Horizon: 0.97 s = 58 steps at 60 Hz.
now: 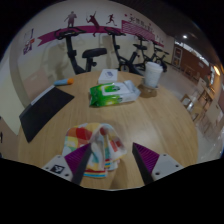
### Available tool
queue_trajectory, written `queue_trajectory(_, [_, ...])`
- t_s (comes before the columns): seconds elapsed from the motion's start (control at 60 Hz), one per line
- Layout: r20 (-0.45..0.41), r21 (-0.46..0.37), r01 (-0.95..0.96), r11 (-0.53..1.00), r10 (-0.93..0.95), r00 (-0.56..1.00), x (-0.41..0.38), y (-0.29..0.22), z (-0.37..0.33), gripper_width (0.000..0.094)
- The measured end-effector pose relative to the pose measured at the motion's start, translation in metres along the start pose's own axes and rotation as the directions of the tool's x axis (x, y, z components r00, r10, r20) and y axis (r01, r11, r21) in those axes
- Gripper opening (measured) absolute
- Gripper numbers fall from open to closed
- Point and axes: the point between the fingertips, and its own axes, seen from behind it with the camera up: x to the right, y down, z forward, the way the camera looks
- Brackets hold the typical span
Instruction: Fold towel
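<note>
A crumpled towel [95,152] with coloured stripes lies bunched on the round wooden table [150,120], just ahead of and between my fingers. It sits closer to the left finger [78,162], and part of it stands up in a fold. My gripper [112,158] is open, with the purple pads wide apart. The right finger [148,160] is clear of the cloth, with bare table between it and the towel.
A flat black rectangular item [45,110] lies on the table to the left. A green and white packet [113,93] sits beyond the towel, with a white container [153,75] further right. Exercise bikes [100,50] stand behind the table.
</note>
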Motion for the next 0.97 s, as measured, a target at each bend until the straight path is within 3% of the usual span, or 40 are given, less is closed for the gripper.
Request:
queue_trajectory(0.033, [-0.011, 0.005, -0.014, 1.000, 0.014, 1.000, 0.007, -0.003, -0.009, 0.0812])
queue_trajectory(0.083, [-0.024, 0.010, -0.047, 0.999, 0.047, 0.999, 0.015, -0.006, -0.031, 0.0865])
queue_trajectory(0.267, [0.047, 0.025, -0.047, 0.999, 0.045, 0.998, 0.017, 0.000, -0.136, 0.0856])
queue_trajectory(0.483, [0.044, -0.006, 0.022, 1.000, -0.021, 0.999, 0.013, 0.041, -0.230, 0.0846])
queue_trajectory(0.967, [0.045, 0.051, 0.036, 0.998, -0.038, 0.998, -0.001, 0.042, -0.249, 0.0852])
